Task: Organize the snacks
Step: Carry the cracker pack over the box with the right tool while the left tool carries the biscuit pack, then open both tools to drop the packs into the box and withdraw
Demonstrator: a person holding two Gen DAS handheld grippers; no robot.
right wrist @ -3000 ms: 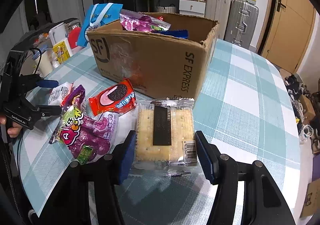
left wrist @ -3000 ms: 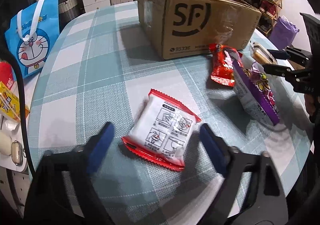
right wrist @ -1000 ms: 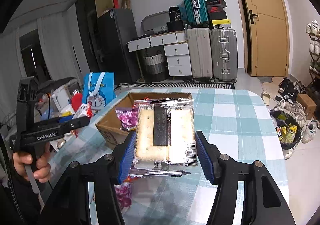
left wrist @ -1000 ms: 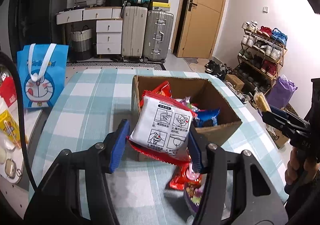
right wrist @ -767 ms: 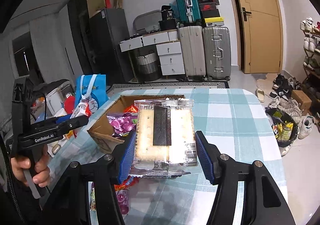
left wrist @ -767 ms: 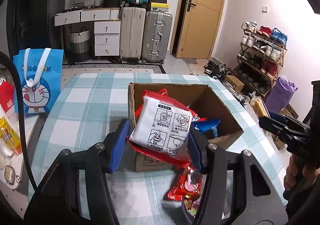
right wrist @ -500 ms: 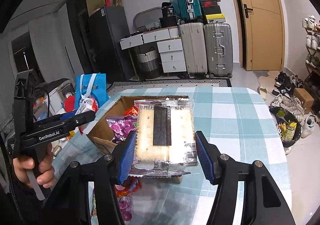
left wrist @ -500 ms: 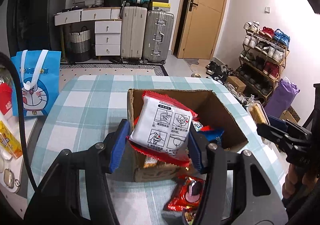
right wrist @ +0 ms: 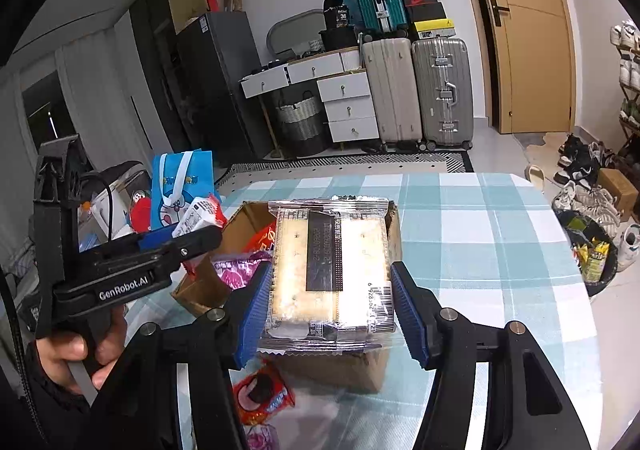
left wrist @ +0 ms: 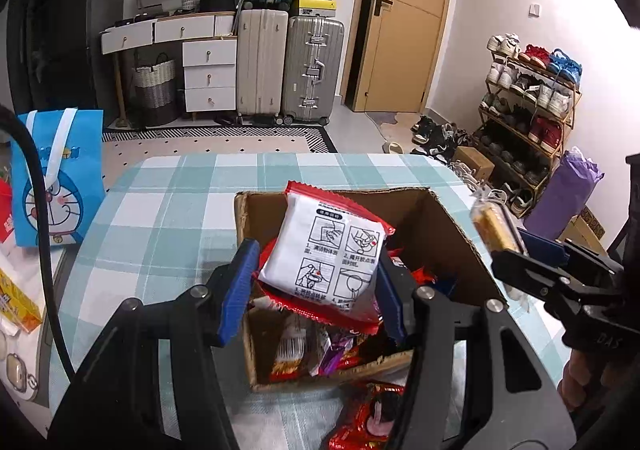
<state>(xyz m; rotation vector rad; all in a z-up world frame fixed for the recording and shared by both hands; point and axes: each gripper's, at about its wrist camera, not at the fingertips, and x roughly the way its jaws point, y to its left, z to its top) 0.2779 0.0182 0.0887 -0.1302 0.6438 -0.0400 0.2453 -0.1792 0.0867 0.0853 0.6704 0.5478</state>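
Jaws, left gripper (left wrist: 312, 282): clamped on white-and-red snack packet (left wrist: 326, 258), over cardboard box (left wrist: 452, 234).
Jaws, right gripper (right wrist: 330, 308): clamped on cracker pack (right wrist: 330, 266), over box.
Oreo packet (right wrist: 262, 396): on table (right wrist: 480, 217), beside box.

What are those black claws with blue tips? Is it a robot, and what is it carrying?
It is not a robot. A person holds a grabber tool in each hand, and a small camera on each tool looks out along its two fingers. That is why each picture shows claws at the bottom.

One picture is from the left gripper. It pinches a white and red snack packet. The other is from the right gripper, which pinches a clear pack of crackers. You can even see the person's hand on the left tool.

Both snacks hang above a cardboard box that already has snacks inside. It stands on a checked table. A red cookie packet lies beside the box.
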